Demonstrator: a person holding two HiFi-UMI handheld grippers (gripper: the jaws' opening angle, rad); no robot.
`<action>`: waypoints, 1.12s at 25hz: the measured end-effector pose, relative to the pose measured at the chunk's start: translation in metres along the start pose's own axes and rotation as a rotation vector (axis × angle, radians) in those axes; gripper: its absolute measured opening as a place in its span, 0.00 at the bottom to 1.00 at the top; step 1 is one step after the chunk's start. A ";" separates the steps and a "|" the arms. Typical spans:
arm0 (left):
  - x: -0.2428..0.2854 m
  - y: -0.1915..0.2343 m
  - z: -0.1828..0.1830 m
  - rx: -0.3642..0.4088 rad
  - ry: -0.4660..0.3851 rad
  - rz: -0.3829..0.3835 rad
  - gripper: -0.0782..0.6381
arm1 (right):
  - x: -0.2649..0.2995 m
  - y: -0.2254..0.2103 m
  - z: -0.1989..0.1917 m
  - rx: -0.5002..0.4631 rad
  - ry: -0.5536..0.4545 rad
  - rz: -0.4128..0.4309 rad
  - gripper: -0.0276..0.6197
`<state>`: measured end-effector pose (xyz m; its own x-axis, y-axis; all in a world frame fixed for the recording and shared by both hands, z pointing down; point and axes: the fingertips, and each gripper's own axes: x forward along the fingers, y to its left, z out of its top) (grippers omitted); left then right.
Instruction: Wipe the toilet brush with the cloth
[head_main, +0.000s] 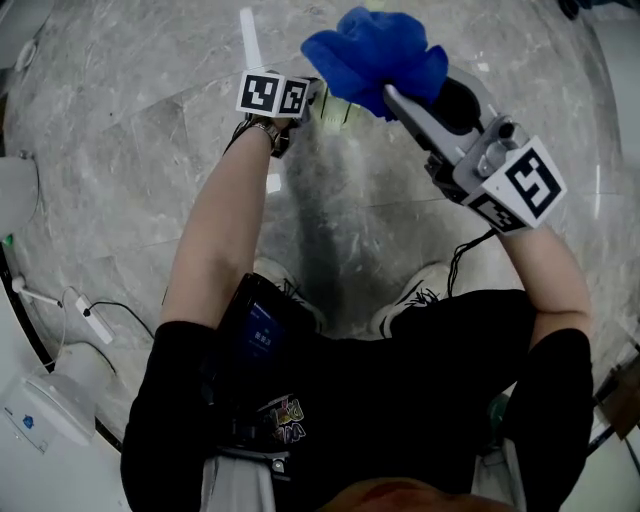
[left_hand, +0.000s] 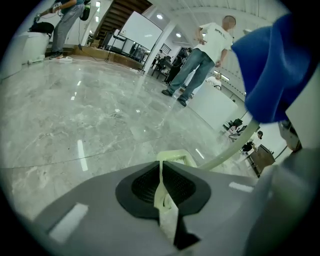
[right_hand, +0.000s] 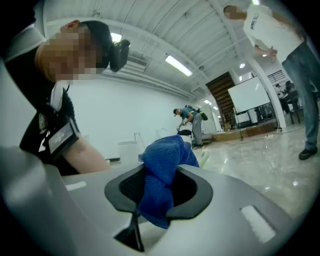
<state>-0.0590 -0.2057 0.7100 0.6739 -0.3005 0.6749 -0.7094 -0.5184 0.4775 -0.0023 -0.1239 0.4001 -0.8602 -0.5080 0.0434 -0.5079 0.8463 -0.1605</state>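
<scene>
Right gripper (head_main: 403, 97) up near the head, jaws clamped on the bunched blue cloth (head_main: 375, 50), left gripper (head_main: 318, 100) beyond it pinched nearly closed on the thin end of the pale-green toilet brush (head_main: 338, 112), its stem running up under the cloth, grey marble floor (head_main: 150, 150) below.

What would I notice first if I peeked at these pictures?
The bright blue cloth jumps out first, bunched near the top of the head view and pinched in the right gripper. Just left of it, the left gripper clamps the pale green toilet brush, whose handle curves toward the cloth. Under both spreads a shiny grey marble floor.
</scene>
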 end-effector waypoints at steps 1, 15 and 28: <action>-0.001 0.000 0.000 -0.004 0.000 0.001 0.15 | -0.003 0.005 -0.024 -0.009 0.062 0.020 0.22; -0.005 0.002 0.003 -0.034 -0.024 -0.006 0.14 | -0.059 -0.073 -0.273 0.317 0.610 -0.254 0.22; -0.001 0.004 0.001 -0.129 -0.061 -0.047 0.15 | -0.018 -0.122 -0.339 0.201 0.776 -0.299 0.22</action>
<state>-0.0629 -0.2083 0.7106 0.7153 -0.3290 0.6166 -0.6951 -0.4266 0.5787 0.0600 -0.1637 0.7535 -0.5160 -0.3901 0.7626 -0.7637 0.6128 -0.2033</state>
